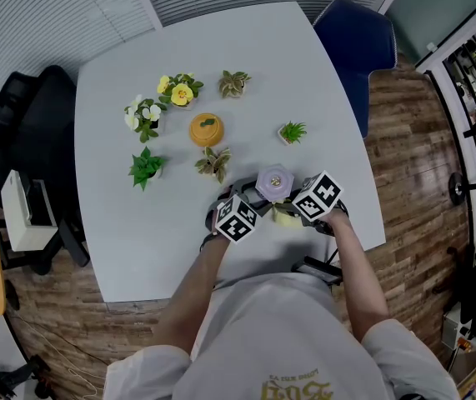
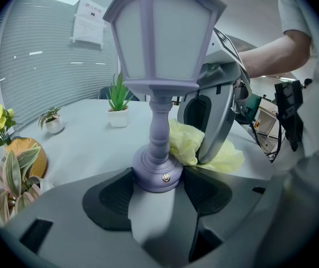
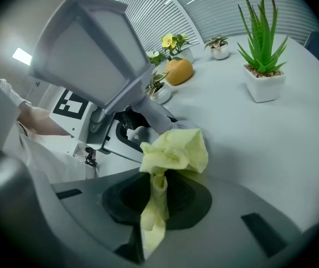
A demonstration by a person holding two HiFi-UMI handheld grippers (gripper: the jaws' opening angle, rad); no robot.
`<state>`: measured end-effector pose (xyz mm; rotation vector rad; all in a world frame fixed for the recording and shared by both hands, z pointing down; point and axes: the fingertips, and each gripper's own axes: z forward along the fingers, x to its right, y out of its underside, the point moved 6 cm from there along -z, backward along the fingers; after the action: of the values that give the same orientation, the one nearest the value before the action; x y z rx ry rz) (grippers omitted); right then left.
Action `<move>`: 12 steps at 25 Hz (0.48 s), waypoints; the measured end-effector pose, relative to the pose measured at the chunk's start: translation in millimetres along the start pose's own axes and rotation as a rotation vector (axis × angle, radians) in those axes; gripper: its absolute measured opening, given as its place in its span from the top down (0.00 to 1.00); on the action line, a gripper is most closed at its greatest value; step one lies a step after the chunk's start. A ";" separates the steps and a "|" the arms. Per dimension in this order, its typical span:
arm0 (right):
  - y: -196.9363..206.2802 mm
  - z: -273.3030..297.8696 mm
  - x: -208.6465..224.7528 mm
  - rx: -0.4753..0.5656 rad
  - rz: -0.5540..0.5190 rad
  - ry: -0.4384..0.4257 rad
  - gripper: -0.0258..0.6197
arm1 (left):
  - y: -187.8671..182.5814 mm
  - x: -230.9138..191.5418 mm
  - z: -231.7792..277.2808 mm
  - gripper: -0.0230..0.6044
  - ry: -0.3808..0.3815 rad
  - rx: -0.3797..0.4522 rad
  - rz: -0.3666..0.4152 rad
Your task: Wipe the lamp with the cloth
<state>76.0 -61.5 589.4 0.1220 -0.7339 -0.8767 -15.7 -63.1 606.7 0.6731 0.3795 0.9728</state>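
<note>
While left gripper (image 2: 159, 178) clamps the base of the lilac lantern-shaped lamp (image 2: 165, 38), lower centre of head view, and right gripper (image 3: 158, 197) pinches the crumpled pale-yellow cloth (image 3: 175, 149) by its stem, wiping looks underway; next probably rub up toward the shade.

A white round-cornered table (image 1: 137, 248) stands on a wood-plank floor (image 1: 404, 140). Slatted blinds (image 1: 54, 15) line the far wall (pale grey, closed). A blue chair (image 1: 356, 40) sits at the table's far right corner, a black chair (image 1: 29, 132) at its left.
</note>
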 end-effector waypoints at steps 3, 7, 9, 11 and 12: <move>2.8 2.0 1.0 -0.006 0.007 0.000 0.88 | 0.2 0.2 -0.1 0.51 0.001 0.000 -0.001; 3.8 1.8 1.7 0.000 0.006 0.005 0.88 | -0.4 -0.3 -0.4 0.51 0.000 0.001 -0.001; 4.2 1.5 1.4 0.007 0.007 0.006 0.88 | -0.6 0.2 -0.7 0.51 0.000 0.000 -0.001; 5.1 1.0 1.9 0.016 0.011 0.008 0.88 | -0.7 0.7 -0.9 0.51 0.000 0.000 -0.001; 5.4 0.7 2.5 0.019 0.012 0.011 0.88 | -0.6 0.8 -1.0 0.51 0.001 0.000 -0.002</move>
<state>80.1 -59.6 593.4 0.1388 -0.7319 -0.8573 -15.5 -62.3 605.6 0.6722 0.3803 0.9716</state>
